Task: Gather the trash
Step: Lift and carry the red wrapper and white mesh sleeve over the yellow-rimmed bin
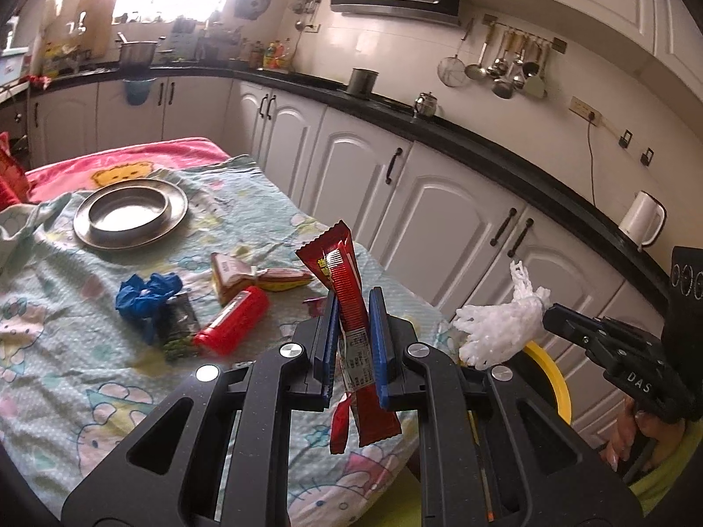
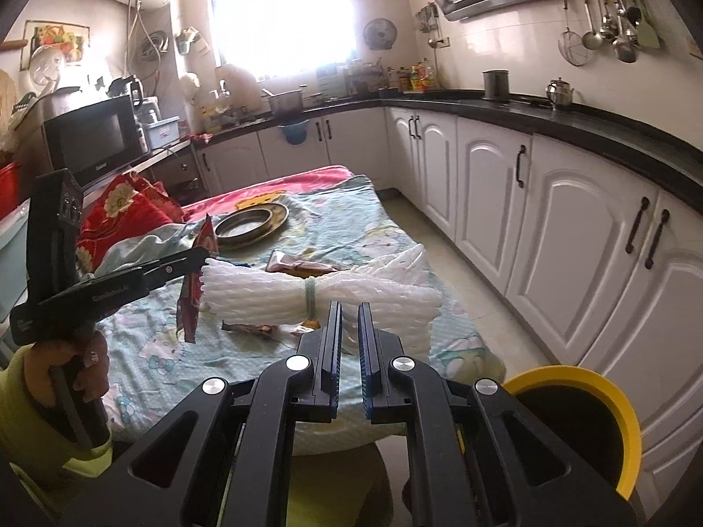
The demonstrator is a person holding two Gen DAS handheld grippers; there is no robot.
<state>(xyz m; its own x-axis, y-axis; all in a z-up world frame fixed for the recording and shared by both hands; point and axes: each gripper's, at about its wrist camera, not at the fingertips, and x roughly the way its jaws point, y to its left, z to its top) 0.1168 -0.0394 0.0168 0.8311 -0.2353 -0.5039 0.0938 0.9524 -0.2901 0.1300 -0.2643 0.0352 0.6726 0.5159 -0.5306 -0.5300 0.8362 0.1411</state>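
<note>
My left gripper (image 1: pixel 353 296) is shut on a red snack wrapper (image 1: pixel 340 272) and holds it upright above the table's near edge. It also shows in the right wrist view (image 2: pixel 193 259). My right gripper (image 2: pixel 350 307) is shut on a bundle of white foam netting (image 2: pixel 320 292) tied with a green band; the netting shows in the left wrist view (image 1: pixel 496 329) too. A yellow-rimmed bin (image 2: pixel 615 417) stands on the floor at the lower right. On the table lie a crumpled blue glove (image 1: pixel 147 296), a red tube (image 1: pixel 233 327) and a brown wrapper (image 1: pixel 259 281).
A steel plate (image 1: pixel 129 213) sits at the table's far end on a patterned cloth (image 1: pixel 66 373). White cabinets (image 1: pixel 461 219) under a black counter run along the right side. A red cushion (image 2: pixel 123 215) lies at the table's left.
</note>
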